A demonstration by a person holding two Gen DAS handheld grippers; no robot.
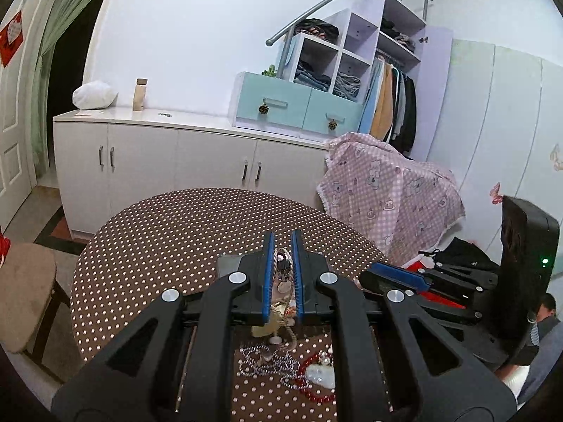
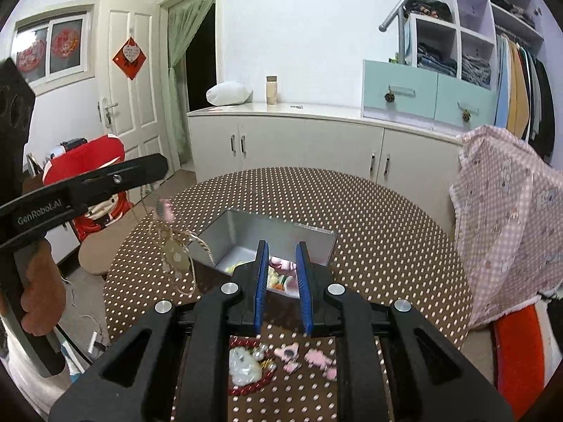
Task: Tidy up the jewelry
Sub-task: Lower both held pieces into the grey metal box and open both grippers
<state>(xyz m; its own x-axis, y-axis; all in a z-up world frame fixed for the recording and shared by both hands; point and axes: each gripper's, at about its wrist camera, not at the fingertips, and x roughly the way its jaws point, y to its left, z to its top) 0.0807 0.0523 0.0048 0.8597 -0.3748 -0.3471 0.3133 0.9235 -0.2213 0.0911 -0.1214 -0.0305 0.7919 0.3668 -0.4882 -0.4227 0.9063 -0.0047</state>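
Observation:
My left gripper (image 1: 281, 242) is shut on a gold cord necklace (image 1: 283, 281) with pale pendants. In the right wrist view the necklace (image 2: 176, 246) hangs from it in the air, left of a silver metal box (image 2: 299, 235). The box holds a few jewelry pieces. My right gripper (image 2: 281, 249) is open and empty, hovering over the box's near edge. On the polka-dot table (image 2: 369, 218) near me lie a red bead bracelet with a white pendant (image 2: 246, 369), pink hair clips (image 2: 306, 355) and a silver bead chain (image 1: 267, 362).
A white cabinet (image 1: 176, 154) runs along the far wall beyond the round table. A chair draped in pink checked cloth (image 1: 387, 190) stands at the table's right. A cushioned stool (image 1: 24, 295) stands at the left.

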